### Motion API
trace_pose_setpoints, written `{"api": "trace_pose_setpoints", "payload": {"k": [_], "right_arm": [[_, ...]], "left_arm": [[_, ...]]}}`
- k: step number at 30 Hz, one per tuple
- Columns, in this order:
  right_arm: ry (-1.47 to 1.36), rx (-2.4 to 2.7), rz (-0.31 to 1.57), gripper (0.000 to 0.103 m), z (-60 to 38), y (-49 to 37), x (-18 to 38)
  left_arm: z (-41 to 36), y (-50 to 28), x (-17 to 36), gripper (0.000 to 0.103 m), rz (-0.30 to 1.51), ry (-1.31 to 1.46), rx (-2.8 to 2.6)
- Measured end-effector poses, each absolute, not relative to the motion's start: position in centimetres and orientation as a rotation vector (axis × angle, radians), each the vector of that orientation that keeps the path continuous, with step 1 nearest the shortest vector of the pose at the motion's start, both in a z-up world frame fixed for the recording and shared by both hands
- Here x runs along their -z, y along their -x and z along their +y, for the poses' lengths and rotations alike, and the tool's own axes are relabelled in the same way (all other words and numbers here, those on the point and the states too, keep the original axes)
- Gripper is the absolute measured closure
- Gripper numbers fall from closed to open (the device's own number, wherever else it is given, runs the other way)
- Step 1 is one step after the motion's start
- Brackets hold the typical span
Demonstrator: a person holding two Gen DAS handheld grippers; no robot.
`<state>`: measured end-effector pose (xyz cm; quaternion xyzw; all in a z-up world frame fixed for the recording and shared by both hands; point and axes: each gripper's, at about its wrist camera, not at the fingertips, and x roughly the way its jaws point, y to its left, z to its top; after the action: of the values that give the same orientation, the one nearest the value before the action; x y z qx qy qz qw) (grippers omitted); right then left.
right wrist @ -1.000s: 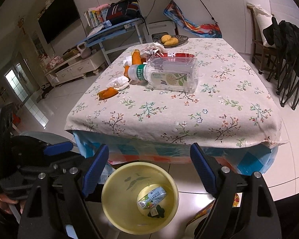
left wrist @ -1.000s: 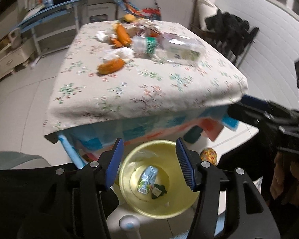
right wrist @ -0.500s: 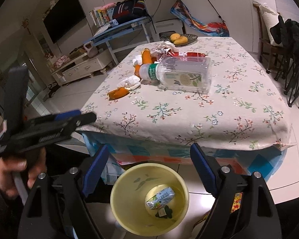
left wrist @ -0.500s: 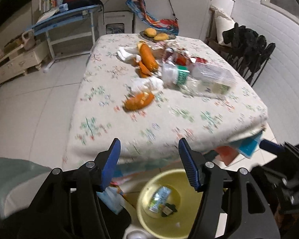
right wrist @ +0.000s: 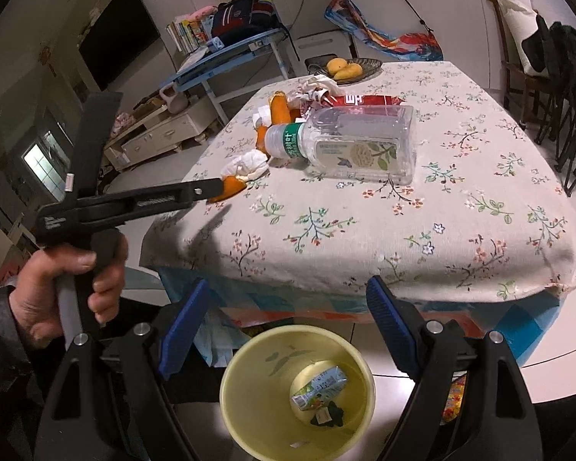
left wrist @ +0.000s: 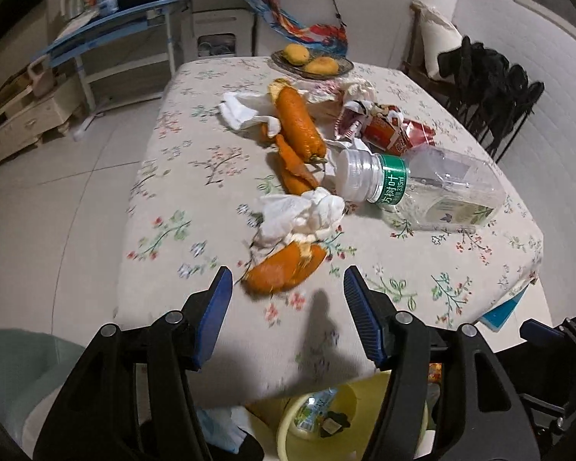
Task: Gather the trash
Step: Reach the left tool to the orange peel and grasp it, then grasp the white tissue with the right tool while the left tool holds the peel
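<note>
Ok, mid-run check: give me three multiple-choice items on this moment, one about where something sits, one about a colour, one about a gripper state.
1. Where is the yellow bin?
A. On the table
B. On the floor by the table's near edge
C. On the chair

2. What colour is the band under the plastic bottle cap?
A. Green
B. Blue
C. Black

3. How is the left gripper?
A. Shut on the tissue
B. Shut on the bottle
C. Open, holding nothing

Answers:
1 B, it stands below the tablecloth edge.
2 A, the band shows green in both views.
3 C, its jaws are apart just short of the orange peel.
</note>
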<state>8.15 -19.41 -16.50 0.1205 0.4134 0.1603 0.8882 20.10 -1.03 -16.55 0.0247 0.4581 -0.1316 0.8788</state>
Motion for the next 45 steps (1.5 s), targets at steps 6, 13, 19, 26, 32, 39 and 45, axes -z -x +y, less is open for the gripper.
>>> {"api": "trace_pose_setpoints", "payload": {"k": [6, 13, 19, 26, 32, 39, 45], "right_arm": [[-0.259, -0.347, 0.868, 0.023, -19.0, -8.9, 16.7], [-0.27, -0.376, 0.866, 0.023, -17.8, -10.9, 16.6], [-0.235, -0.427, 0.847, 0.023, -14.9, -13.7, 16.4], [-0.169, -0.436, 0.853, 0.023, -12.0, -17.9, 17.3], [-0.186, -0.408, 0.868, 0.026, -10.9, -21.0, 18.0], [-0.181, -0.381, 0.876, 0.045, -9.9, -22.6, 18.6], [-0.166, -0.403, 0.885, 0.082, -9.5, -21.9, 18.3]], "left_arm": [[-1.5, -21.9, 17.8, 0.066, 0.996, -0.065, 0.272], [0.3, -21.7, 17.0, 0.085, 1.015, -0.012, 0.271], [4.2, -21.2, 15.1, 0.085, 0.99, 0.09, 0.217], [8.4, -20.9, 13.9, 0.084, 0.938, 0.211, 0.132], [8.0, -20.9, 13.8, 0.084, 0.926, 0.186, 0.138], [7.4, -20.9, 13.8, 0.084, 0.923, 0.155, 0.148], [7.1, -20.9, 13.9, 0.084, 0.925, 0.142, 0.149]]}}
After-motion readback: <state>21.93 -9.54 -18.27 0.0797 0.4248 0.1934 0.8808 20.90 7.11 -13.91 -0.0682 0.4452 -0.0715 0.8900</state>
